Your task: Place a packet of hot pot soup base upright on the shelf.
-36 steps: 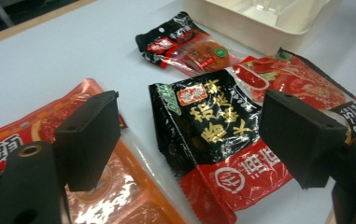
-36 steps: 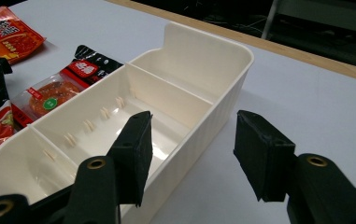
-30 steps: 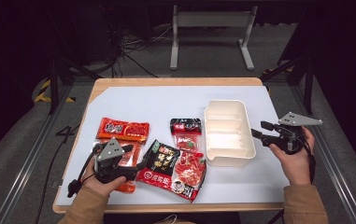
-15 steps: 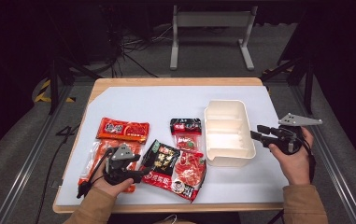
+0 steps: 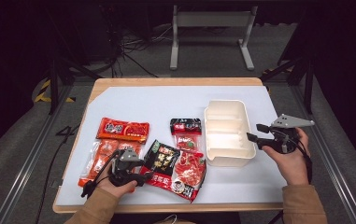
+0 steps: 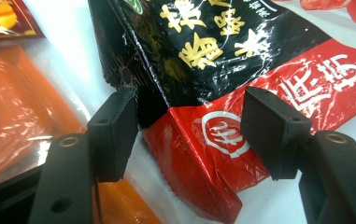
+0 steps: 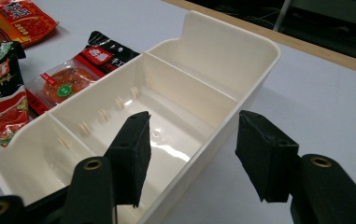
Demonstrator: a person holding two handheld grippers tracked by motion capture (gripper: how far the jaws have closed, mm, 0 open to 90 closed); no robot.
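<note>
A large black-and-red food packet (image 5: 175, 163) lies near the table's front edge. My left gripper (image 5: 142, 174) is low at its left corner. In the left gripper view the open jaws stand either side of that corner (image 6: 199, 140), without squeezing it. A white divided container (image 5: 226, 133) stands at the right, empty. My right gripper (image 5: 255, 132) hovers open at its right side. In the right gripper view one jaw is over the middle compartment (image 7: 166, 135) and the other is outside the wall.
A red packet (image 5: 123, 129) and a clear orange packet (image 5: 102, 156) lie left of the large one. The orange packet sits partly under my left hand. A small black-topped packet (image 5: 185, 132) lies against the container's left wall. Bare white mat (image 5: 166, 105) stretches behind.
My left gripper has dropped toward the front edge and slid right, to the large packet's corner. The right gripper has barely shifted beside the container.
</note>
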